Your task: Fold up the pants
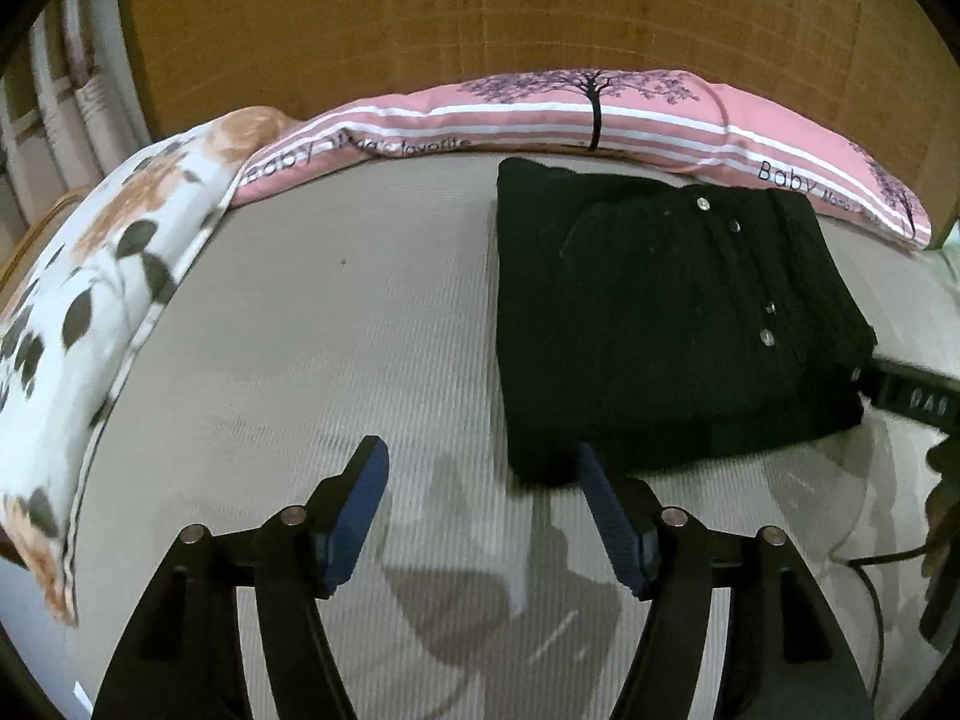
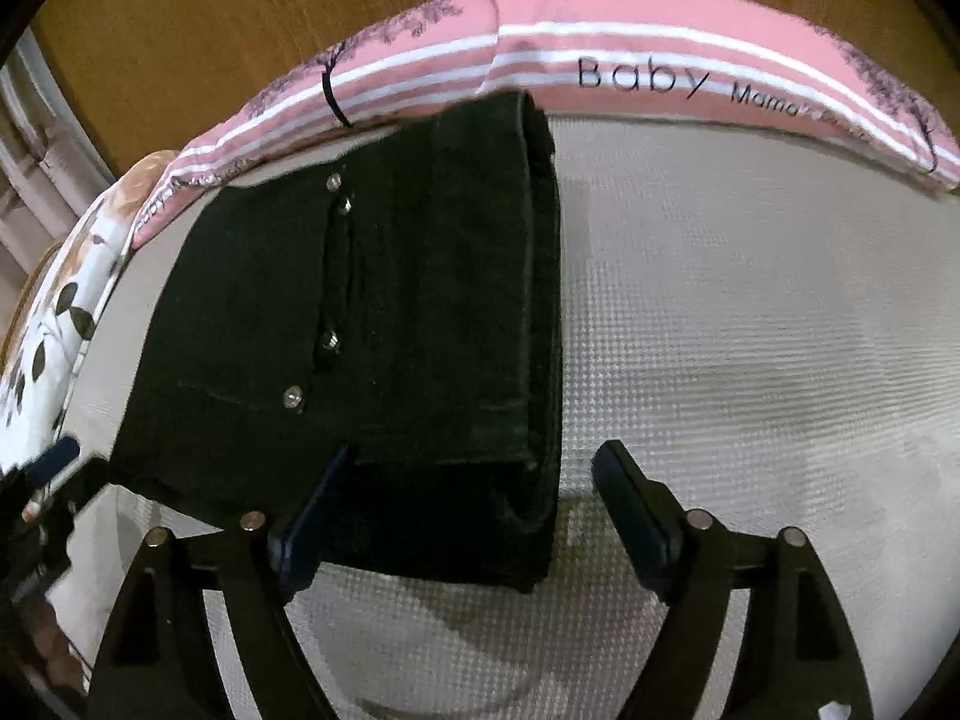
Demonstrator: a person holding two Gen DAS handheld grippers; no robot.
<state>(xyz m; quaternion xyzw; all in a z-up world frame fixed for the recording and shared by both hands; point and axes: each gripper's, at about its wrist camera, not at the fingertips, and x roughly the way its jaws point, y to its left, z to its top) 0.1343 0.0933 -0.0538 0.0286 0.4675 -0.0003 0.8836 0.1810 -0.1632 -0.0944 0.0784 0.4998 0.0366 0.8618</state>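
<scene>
Toward two o'clock on the grey textured bedspread (image 1: 336, 324), we see the folded black denim pants (image 1: 654, 324) lying as a flat, squared bundle.

From nine to seven o'clock we have bare bedspread, bounded by a white floral pillow (image 1: 102, 276) and a pink striped pillow (image 1: 540, 114) against the wooden headboard (image 1: 480, 18). Our left gripper (image 1: 483, 468) hovers released, its right finger touching the bundle's near edge. Our right gripper (image 2: 474, 474) is spread wide too, straddling the near right corner of the pants (image 2: 372, 312). We read "Baby Mama" on the pink pillow (image 2: 648, 60).
</scene>
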